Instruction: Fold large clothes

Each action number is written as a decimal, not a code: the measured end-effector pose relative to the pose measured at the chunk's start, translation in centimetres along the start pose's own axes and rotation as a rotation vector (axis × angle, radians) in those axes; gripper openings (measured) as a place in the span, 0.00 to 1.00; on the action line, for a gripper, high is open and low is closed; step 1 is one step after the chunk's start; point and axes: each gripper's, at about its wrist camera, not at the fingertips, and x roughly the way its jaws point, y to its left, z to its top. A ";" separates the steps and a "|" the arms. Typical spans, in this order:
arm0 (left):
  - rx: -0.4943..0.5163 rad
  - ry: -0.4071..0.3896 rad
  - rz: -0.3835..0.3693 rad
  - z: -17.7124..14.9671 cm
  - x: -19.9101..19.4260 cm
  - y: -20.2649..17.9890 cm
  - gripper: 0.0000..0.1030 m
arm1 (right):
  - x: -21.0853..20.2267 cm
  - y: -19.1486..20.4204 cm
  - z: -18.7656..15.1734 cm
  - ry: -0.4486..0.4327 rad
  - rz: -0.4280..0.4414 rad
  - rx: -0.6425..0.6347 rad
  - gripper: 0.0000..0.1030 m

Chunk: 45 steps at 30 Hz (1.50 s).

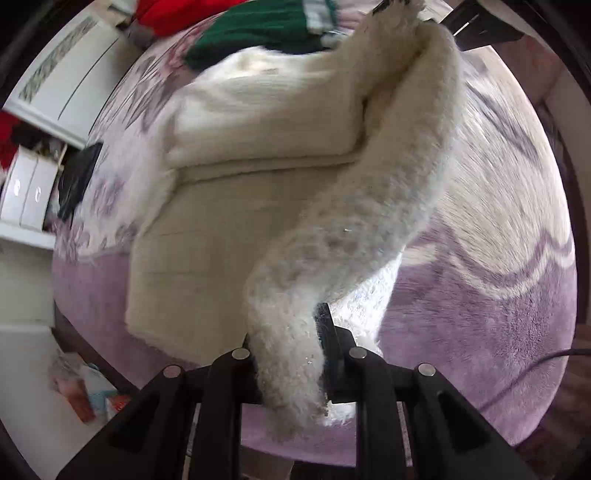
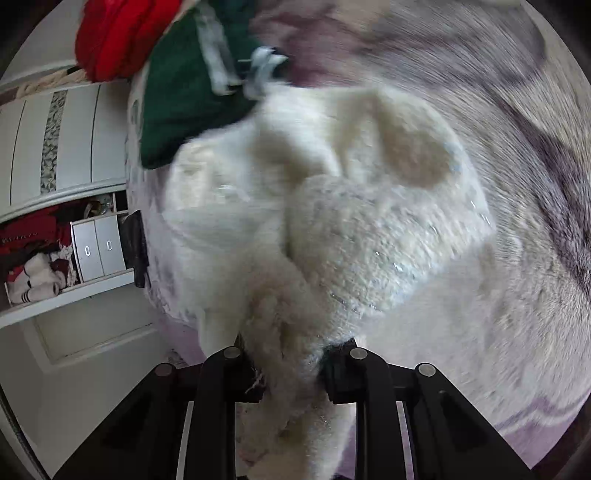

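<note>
left claw (image 1: 286, 354): jaws clamped on a fluffy white garment (image 1: 332, 229), lifted above the bed (image 1: 480, 302), near its front edge | right claw (image 2: 291, 363): jaws pinched on the same garment, held over the bed, partly buried in fleece

Open room lies on the right side of the bed (image 1: 498, 295), where the lilac blanket shows bare beside the white fleece garment (image 1: 258, 192). The garment itself takes up the middle of the bed and rises in a raised band between the left gripper (image 1: 286, 354) and the right gripper (image 2: 291, 354), so that line is barred. At the far end a green garment (image 1: 255, 29) touches the fleece, with a red one (image 2: 118, 37) beyond it. To the left stands a white wardrobe (image 2: 66, 140) with open shelves (close by the bed's edge), narrowing the passage there.
</note>
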 end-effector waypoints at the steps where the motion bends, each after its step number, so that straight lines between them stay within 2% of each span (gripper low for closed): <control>1: -0.042 0.004 -0.034 0.1 -0.2 2.6 0.16 | 0.6 3.0 -0.1 0.003 -0.021 -0.025 0.23; 4: -0.174 0.028 -0.103 0.1 0.1 10.0 0.16 | 2.9 10.4 -0.5 0.028 -0.092 -0.093 0.23; 6: -0.251 0.036 -0.129 -0.2 1.0 14.3 0.16 | 6.0 15.7 0.0 0.038 -0.161 -0.148 0.23; 9: -0.339 0.061 -0.174 -0.5 4.4 19.8 0.16 | 12.3 22.1 1.1 0.054 -0.255 -0.201 0.22; 11: -0.412 0.104 -0.249 -0.8 8.0 22.8 0.19 | 17.4 24.9 1.7 0.070 -0.341 -0.216 0.22; 13: -0.462 0.170 -0.348 -1.7 12.1 25.3 0.22 | 21.4 26.1 2.1 0.099 -0.437 -0.230 0.22; 14: -0.492 0.191 -0.379 -2.2 13.4 26.4 0.28 | 23.1 26.0 2.0 0.103 -0.482 -0.224 0.23; 16: -0.548 0.223 -0.454 -3.9 15.8 28.7 0.34 | 24.9 25.8 2.3 0.107 -0.527 -0.215 0.26; 17: -0.583 0.221 -0.479 -4.9 16.4 30.0 0.34 | 25.4 25.7 2.5 0.113 -0.539 -0.206 0.28; 20: -0.629 0.300 -0.435 -8.7 18.4 33.3 0.30 | 26.0 26.3 2.8 0.127 -0.540 -0.209 0.41; 22: -0.699 0.328 -0.464 -11.1 19.2 35.4 0.30 | 25.7 26.4 2.9 0.149 -0.485 -0.196 0.60; 23: -0.740 0.334 -0.496 -12.0 19.3 36.4 0.30 | 25.4 26.4 3.0 0.157 -0.448 -0.187 0.64; 24: -0.768 0.333 -0.531 -12.5 19.2 37.2 0.30 | 25.1 26.3 3.2 0.162 -0.408 -0.184 0.71; 25: -0.791 0.320 -0.574 -12.6 18.9 37.8 0.30 | 23.9 26.2 2.9 0.156 -0.350 -0.179 0.73; 28: -0.808 0.225 -0.730 -10.6 17.1 38.3 0.33 | 19.7 24.4 1.2 0.123 -0.204 -0.149 0.73; 30: -0.761 0.169 -0.806 -7.8 16.1 37.5 0.45 | 17.0 22.2 -0.7 0.095 -0.170 -0.116 0.73; 31: -0.718 0.143 -0.837 -6.2 15.8 36.7 0.61 | 16.4 21.1 -1.8 0.087 -0.169 -0.103 0.74; 32: -0.671 0.129 -0.831 -4.6 15.9 35.7 0.68 | 15.6 19.3 -3.5 0.079 -0.180 -0.081 0.74; 34: -0.574 0.148 -0.781 -2.1 17.3 33.5 0.67 | 14.6 15.5 -6.3 0.071 -0.206 -0.037 0.74; 36: -0.492 0.180 -0.653 -0.1 19.0 31.8 0.65 | 14.8 10.8 -10.1 0.111 -0.263 0.032 0.74; 37: -0.463 0.178 -0.597 0.2 19.4 31.0 0.54 | 15.5 8.7 -11.8 0.143 -0.274 0.064 0.74; 38: -0.442 0.179 -0.560 0.3 19.5 30.5 0.18 | 16.8 6.1 -14.0 0.201 -0.287 0.108 0.74; 39: -0.442 0.180 -0.536 0.3 19.3 30.2 0.16 | 17.8 4.4 -15.6 0.238 -0.276 0.143 0.74; 41: -0.480 0.152 -0.540 -0.2 18.3 30.5 0.15 | 19.6 2.2 -18.2 0.276 -0.256 0.170 0.72; 42: -0.501 0.145 -0.540 -0.4 17.6 30.8 0.14 | 20.1 1.6 -19.3 0.260 -0.261 0.165 0.48; 43: -0.522 0.139 -0.552 -0.8 16.8 31.2 0.14 | 20.3 1.4 -20.1 0.251 -0.263 0.155 0.17; 45: -0.559 0.122 -0.578 -1.3 15.0 31.6 0.13 | 19.0 1.8 -20.9 0.177 -0.268 0.131 0.14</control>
